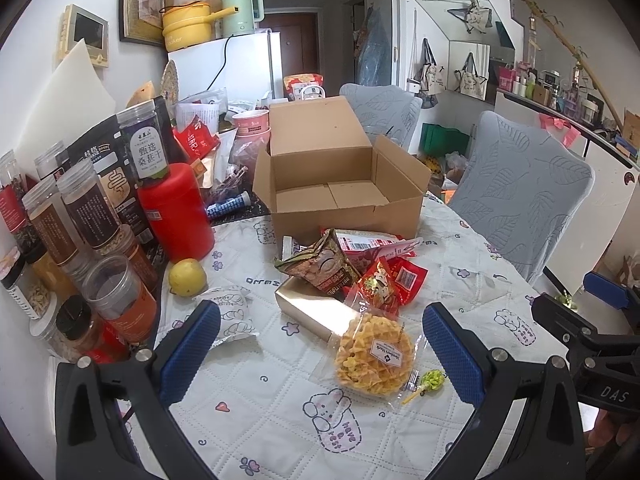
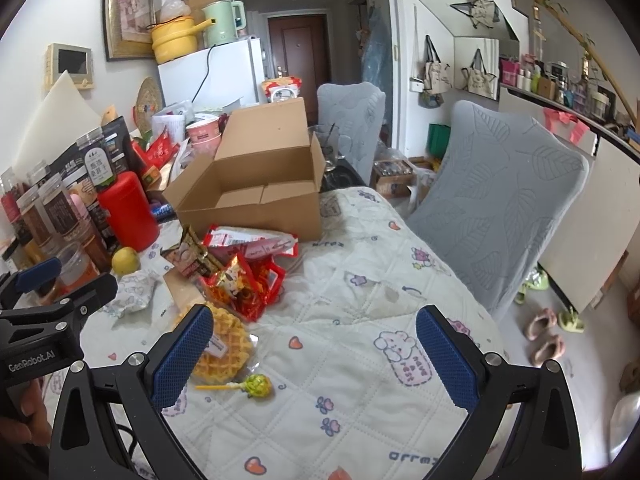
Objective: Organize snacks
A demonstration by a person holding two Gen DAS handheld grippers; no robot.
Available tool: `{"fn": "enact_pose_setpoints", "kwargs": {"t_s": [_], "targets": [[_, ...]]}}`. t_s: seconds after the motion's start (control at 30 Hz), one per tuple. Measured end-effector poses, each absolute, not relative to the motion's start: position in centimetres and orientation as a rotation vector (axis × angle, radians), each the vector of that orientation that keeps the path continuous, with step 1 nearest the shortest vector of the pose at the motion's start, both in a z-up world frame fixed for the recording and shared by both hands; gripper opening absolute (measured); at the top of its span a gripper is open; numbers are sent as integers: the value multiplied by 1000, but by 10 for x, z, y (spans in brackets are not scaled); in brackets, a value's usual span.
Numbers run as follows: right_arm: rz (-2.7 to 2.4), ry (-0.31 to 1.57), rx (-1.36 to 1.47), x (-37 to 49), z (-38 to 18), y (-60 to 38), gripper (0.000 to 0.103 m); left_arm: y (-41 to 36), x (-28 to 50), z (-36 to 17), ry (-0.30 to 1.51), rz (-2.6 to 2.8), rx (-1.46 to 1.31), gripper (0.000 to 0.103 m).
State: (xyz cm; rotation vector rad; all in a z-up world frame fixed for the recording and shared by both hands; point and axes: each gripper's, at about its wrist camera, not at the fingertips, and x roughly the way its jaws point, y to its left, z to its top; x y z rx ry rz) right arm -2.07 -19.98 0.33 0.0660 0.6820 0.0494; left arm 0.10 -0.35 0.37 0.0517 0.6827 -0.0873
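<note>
An open, empty cardboard box (image 1: 332,196) (image 2: 256,196) stands at the back of the table. In front of it lies a pile of snacks: red packets (image 1: 394,276) (image 2: 256,284), a brown biscuit bag (image 1: 320,262), a gold box (image 1: 316,312), a bagged waffle (image 1: 374,354) (image 2: 222,354), a green lollipop (image 1: 430,380) (image 2: 256,386) and a white packet (image 1: 232,314). My left gripper (image 1: 320,352) is open and empty, just short of the waffle. My right gripper (image 2: 314,354) is open and empty over bare tablecloth, right of the waffle and lollipop.
Several jars (image 1: 80,216), a red canister (image 1: 176,212) and a lemon (image 1: 187,277) crowd the table's left side. Two grey-covered chairs (image 1: 520,196) (image 2: 496,200) stand along the right edge. The quilted tablecloth (image 2: 360,280) covers the table.
</note>
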Motion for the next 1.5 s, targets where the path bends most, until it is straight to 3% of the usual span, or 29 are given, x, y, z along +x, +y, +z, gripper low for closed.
{"fn": "enact_pose_setpoints", "kwargs": {"t_s": [1.5], "targets": [[57,680,61,-22,2,-196,103,-6,-4,3,687,-91,45,103]]}}
